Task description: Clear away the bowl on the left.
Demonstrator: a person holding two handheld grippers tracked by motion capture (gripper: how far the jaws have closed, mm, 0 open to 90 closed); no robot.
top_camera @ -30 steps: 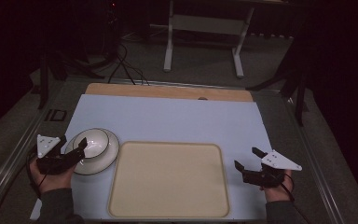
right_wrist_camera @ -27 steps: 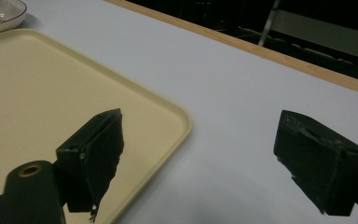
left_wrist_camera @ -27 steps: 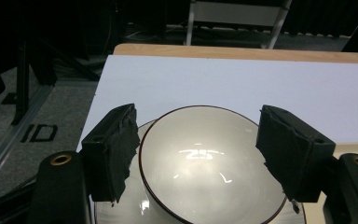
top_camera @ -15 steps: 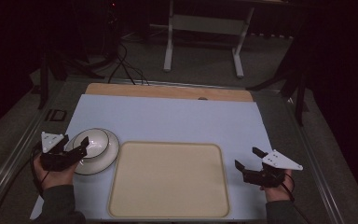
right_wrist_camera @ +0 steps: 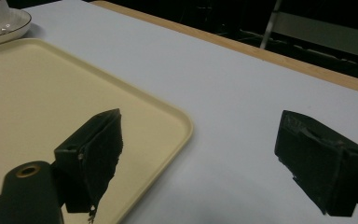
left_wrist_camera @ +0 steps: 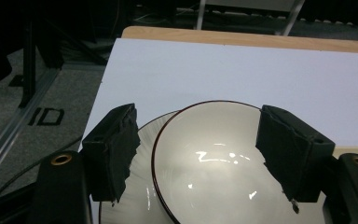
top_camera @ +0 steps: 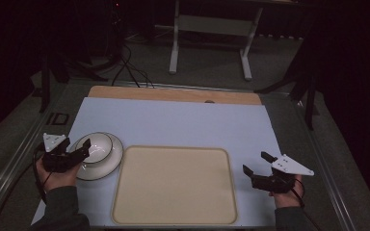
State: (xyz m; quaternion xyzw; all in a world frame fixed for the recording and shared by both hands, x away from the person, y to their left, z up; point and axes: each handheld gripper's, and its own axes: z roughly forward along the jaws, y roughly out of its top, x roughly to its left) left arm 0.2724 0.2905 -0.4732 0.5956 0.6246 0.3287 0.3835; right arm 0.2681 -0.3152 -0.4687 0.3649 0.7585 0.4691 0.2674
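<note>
The left tool point(top_camera: 79, 150) is at the left side of the counter point(top_camera: 183, 122), and its two jaws stand wide apart. Between them, and a little in front of them, sits the white bowl point(left_wrist_camera: 219, 163), which has a thin dark line around its rim. In the left gripper view one jaw is over the left part of the rim and the other is beside the right part, but I cannot tell if they touch the bowl. The bowl stands upright on a white plate point(left_wrist_camera: 142, 186), which shows under it on the left jaw's side. To the right of this tool, just beside the plate, lies the cream tray point(top_camera: 173, 185), flat on the light cover of the counter. The right tool point(top_camera: 256, 164) is well apart from the bowl, on the far side of the tray, and its jaws are also open with nothing between them. In the right gripper view the tray's rounded corner point(right_wrist_camera: 179, 128) lies just beyond its left jaw, and its right jaw is over the bare counter.
</note>
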